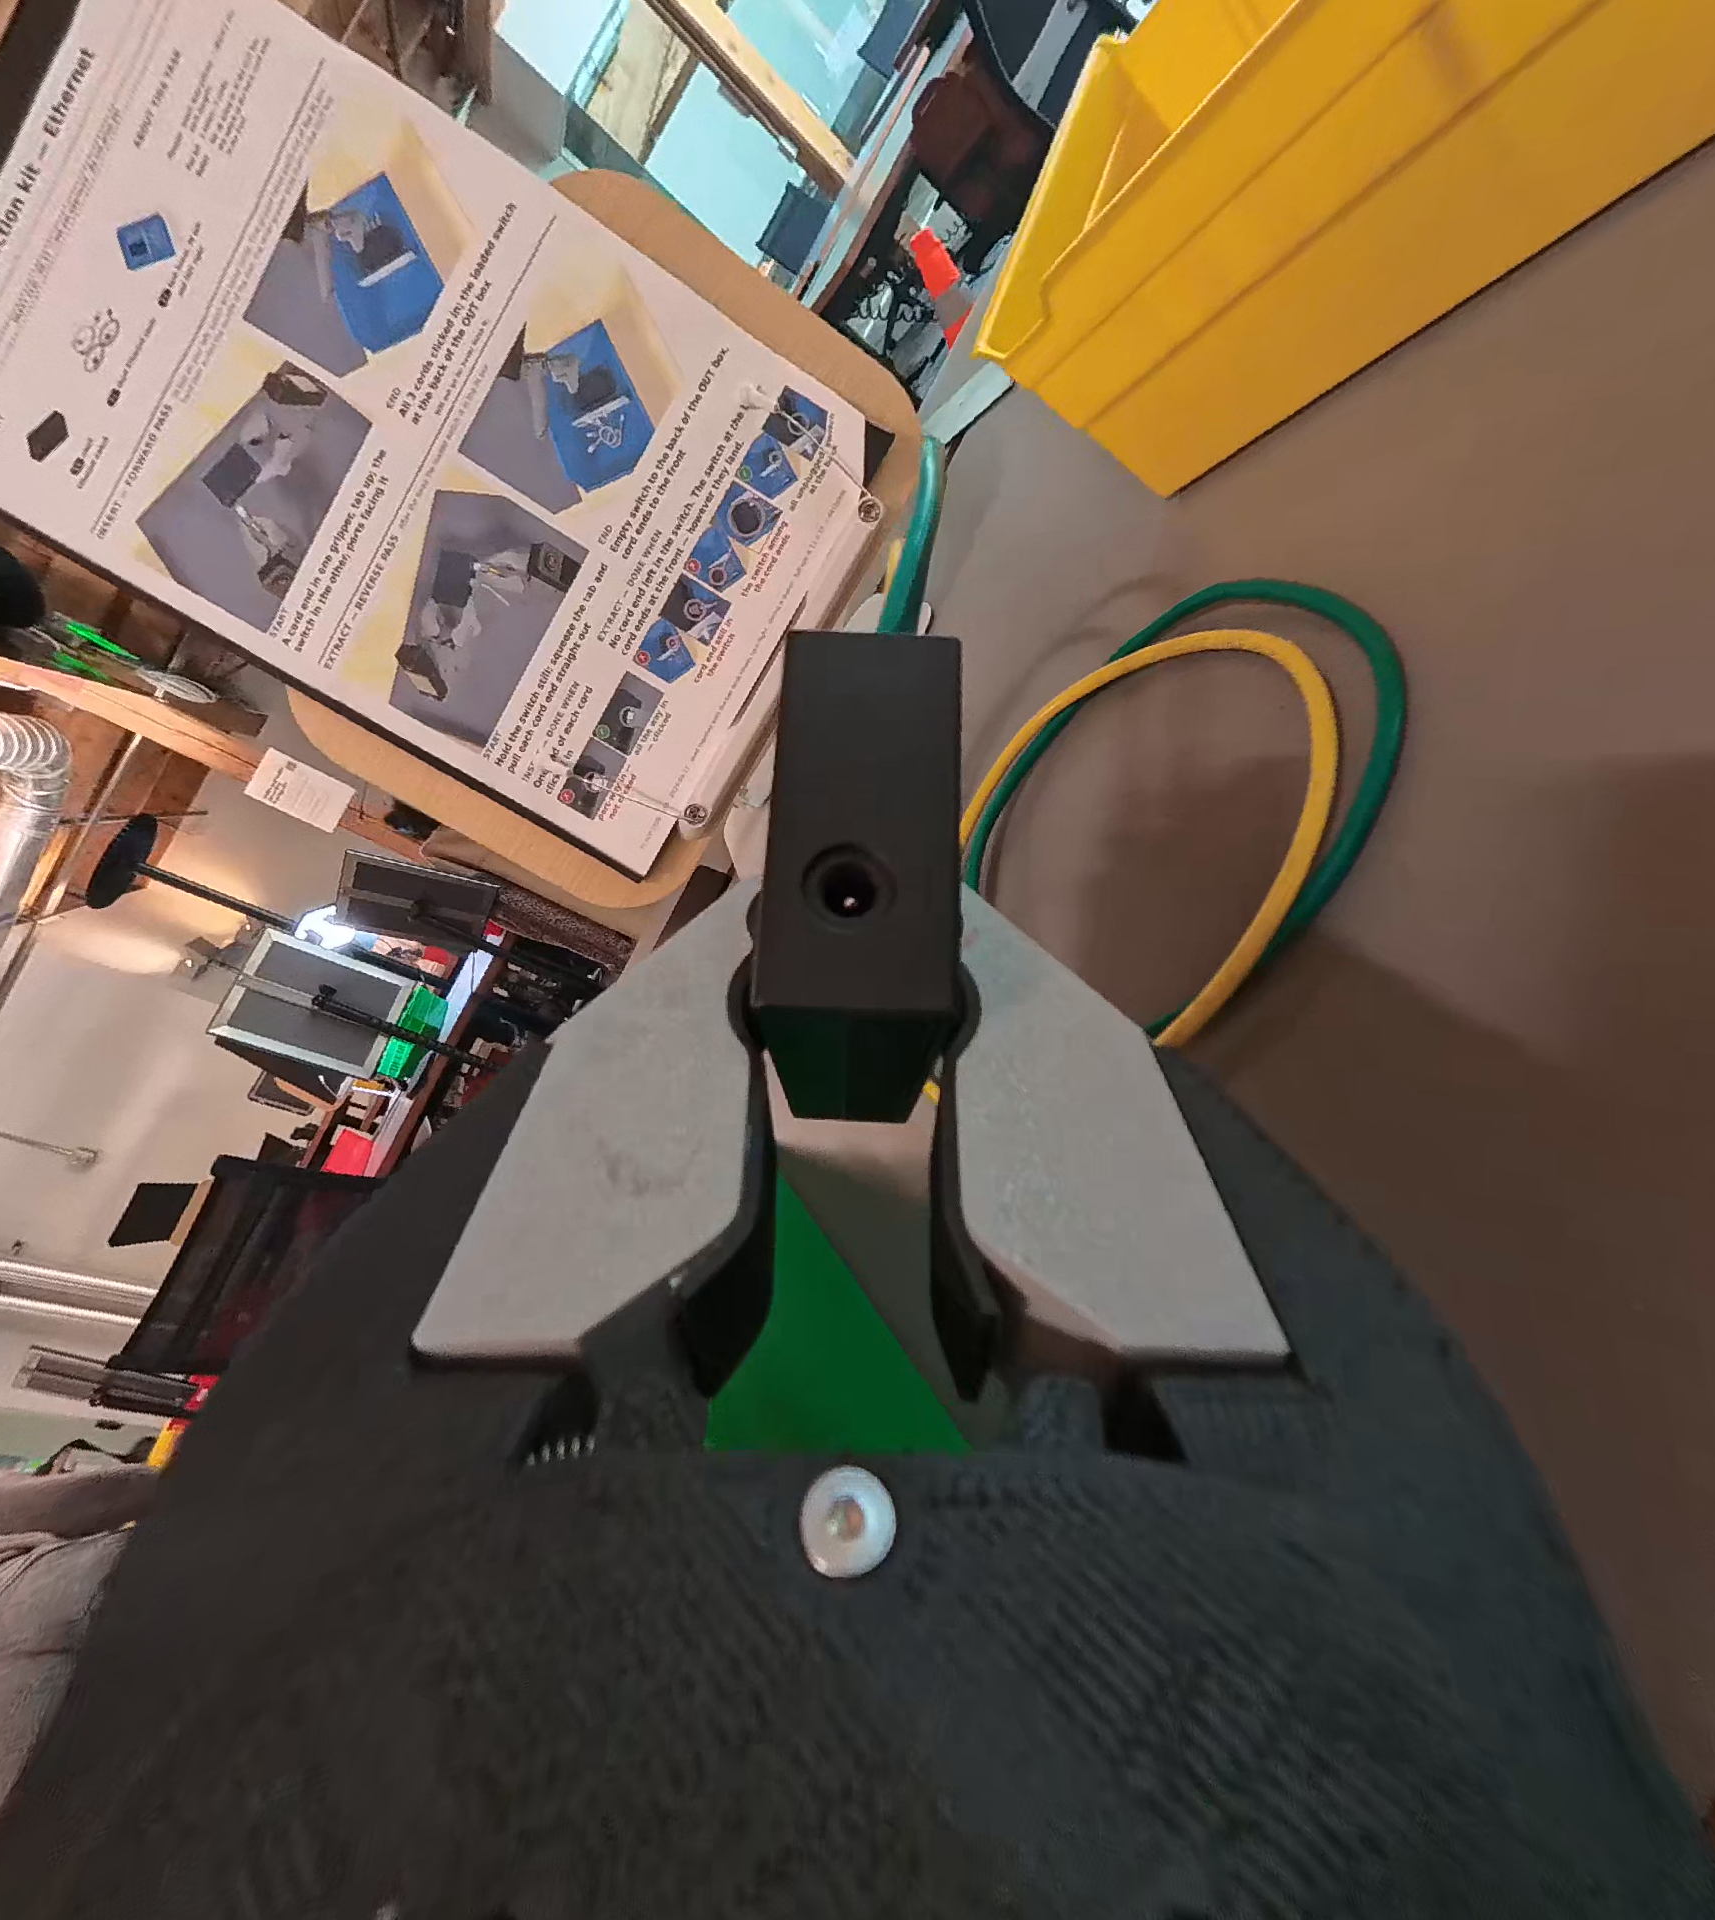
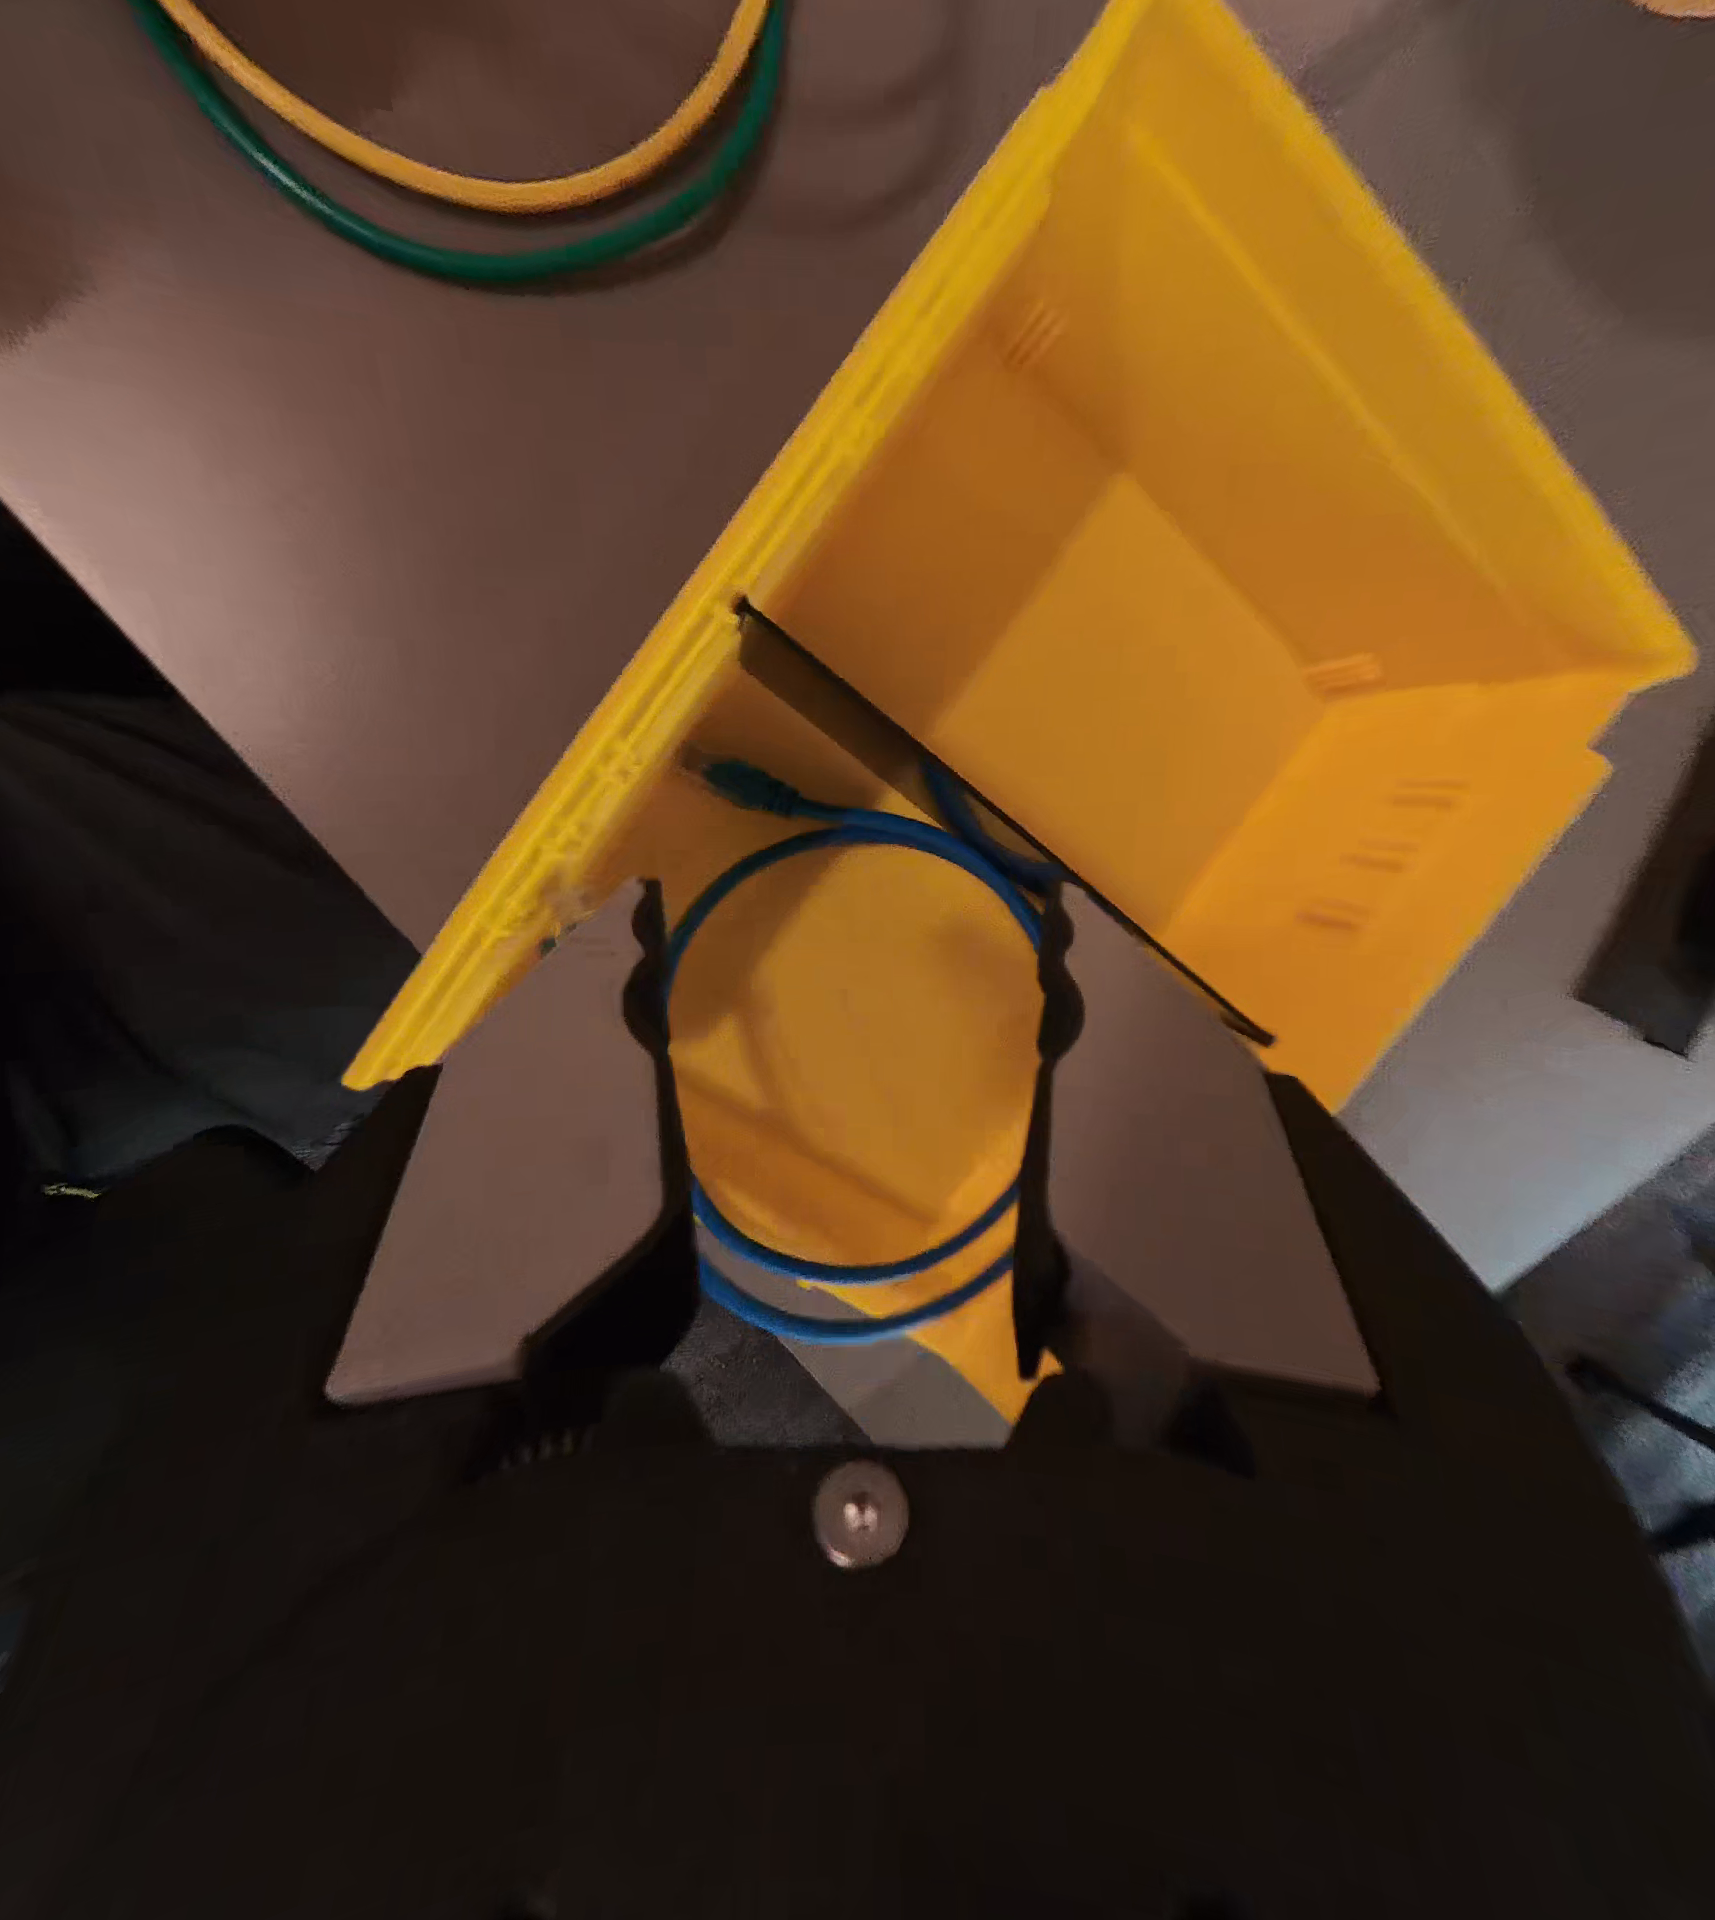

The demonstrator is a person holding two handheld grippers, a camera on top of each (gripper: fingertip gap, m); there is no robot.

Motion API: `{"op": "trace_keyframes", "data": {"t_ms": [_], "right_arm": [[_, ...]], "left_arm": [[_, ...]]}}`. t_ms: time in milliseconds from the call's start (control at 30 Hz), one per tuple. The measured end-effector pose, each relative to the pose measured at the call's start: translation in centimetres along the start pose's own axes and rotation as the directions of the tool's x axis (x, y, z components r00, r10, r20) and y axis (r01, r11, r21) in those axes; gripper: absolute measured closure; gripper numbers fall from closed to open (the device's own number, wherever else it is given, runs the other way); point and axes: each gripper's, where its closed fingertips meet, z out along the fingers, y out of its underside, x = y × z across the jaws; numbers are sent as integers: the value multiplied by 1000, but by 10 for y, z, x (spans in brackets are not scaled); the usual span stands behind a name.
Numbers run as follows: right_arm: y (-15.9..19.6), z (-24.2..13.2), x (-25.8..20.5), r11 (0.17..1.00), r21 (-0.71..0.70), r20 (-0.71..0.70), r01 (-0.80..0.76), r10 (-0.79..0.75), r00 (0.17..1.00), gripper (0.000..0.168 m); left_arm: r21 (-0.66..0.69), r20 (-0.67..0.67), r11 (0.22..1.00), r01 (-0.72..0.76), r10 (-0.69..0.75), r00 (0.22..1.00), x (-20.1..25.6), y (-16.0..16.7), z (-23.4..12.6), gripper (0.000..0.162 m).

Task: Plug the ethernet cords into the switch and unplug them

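Left wrist view: switch (image 1: 858,831) clamped in left gripper (image 1: 858,1023), above table; green cord (image 1: 1385,727) and yellow cord (image 1: 1320,717) looped beyond.
Right wrist view: right gripper (image 2: 848,935) spread, empty, over blue cord (image 2: 718,914) coiled in yellow bin (image 2: 1518,436).
Risk: coil may snag the divider when lifted.

Matt black switch (image 1: 858,831), smooth-faced, probably plastic or painted metal. Rough, ridged black plastic on left gripper (image 1: 853,1013) body; flat dull-grey metal plates beside the switch. Smooth, matt brown-grey surface (image 1: 1455,935). Glossy yellow plastic bin (image 2: 1196,582). Smooth, rubbery blue cord (image 2: 832,862) inside the bin. Slightly glossy printed paper sheet (image 1: 365,416) left of the switch.
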Motion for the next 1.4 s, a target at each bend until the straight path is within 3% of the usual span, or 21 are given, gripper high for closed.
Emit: {"op": "trace_keyframes", "data": {"t_ms": [167,267,367,433,567,700,767,867,1067,1400], "right_arm": [[14,-10,19,997,-62,-109,-39,32,994,105],[-23,-26,14,985,165,-104,-42,60,993,110],[-67,-38,-34,941,327,-49,90,-79,996,110],[-91,-31,-86,911,347,-12,222,-232,973,108],[-141,1,-152,764,319,-226,560,-513,828,115],[-173,28,-176,664,321,-308,675,-601,738,119],[-183,30,-182,615,357,-333,703,-619,711,130],[-190,31,-188,548,383,-362,744,-652,667,145],[-196,34,-198,438,387,-435,811,-689,580,156],[-194,36,-198,377,399,-522,836,-656,545,157]], "left_arm": [[0,8,1000,-23,23,1000,1,-6,-2,135],[29,14,999,-29,29,999,1,-12,-5,135],[71,11,996,-62,61,998,4,-18,-8,135],[108,-5,990,-88,89,996,10,-22,-9,135],[178,-52,976,-127,138,989,26,-32,-11,135],[233,-78,964,-128,150,986,34,-38,-17,135],[257,-88,960,-113,139,986,34,-39,-18,135],[288,-111,955,-71,107,988,35,-40,-19,135],[333,-132,943,-22,70,989,32,-45,-24,136],[324,-163,946,0,56,985,36,-43,-22,136]]}}
